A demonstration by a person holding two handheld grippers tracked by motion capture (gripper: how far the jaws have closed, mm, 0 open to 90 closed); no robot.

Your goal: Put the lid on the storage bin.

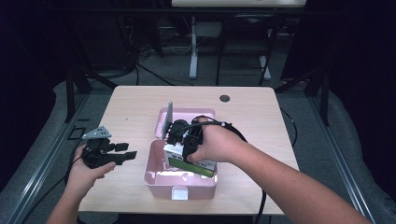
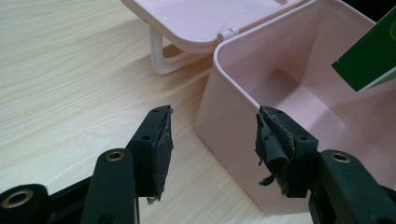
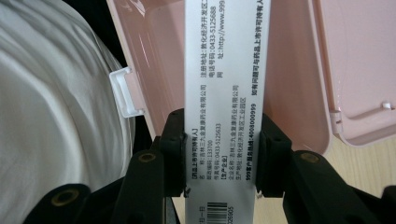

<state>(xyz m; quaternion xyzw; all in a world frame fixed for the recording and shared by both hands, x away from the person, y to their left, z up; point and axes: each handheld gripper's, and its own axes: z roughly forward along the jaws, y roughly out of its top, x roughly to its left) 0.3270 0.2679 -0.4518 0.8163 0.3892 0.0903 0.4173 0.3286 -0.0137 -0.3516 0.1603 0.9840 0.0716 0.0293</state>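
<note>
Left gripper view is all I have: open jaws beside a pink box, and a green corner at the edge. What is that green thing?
Observer: A white and green carton, held over the pink box.
Operator: Held by what?
Observer: The right gripper; its jaws clamp the carton's narrow printed side.
Operator: Is the lid out of the way?
Observer: Yes, the lid is swung open behind the box, toward the far side of the table.

Left tool open beside the pink box

Its worn black jaws stand apart, straddling the box's near corner; a green-and-white carton tilts into the box, whose opened lid lies behind on the pale wooden desk.
</note>
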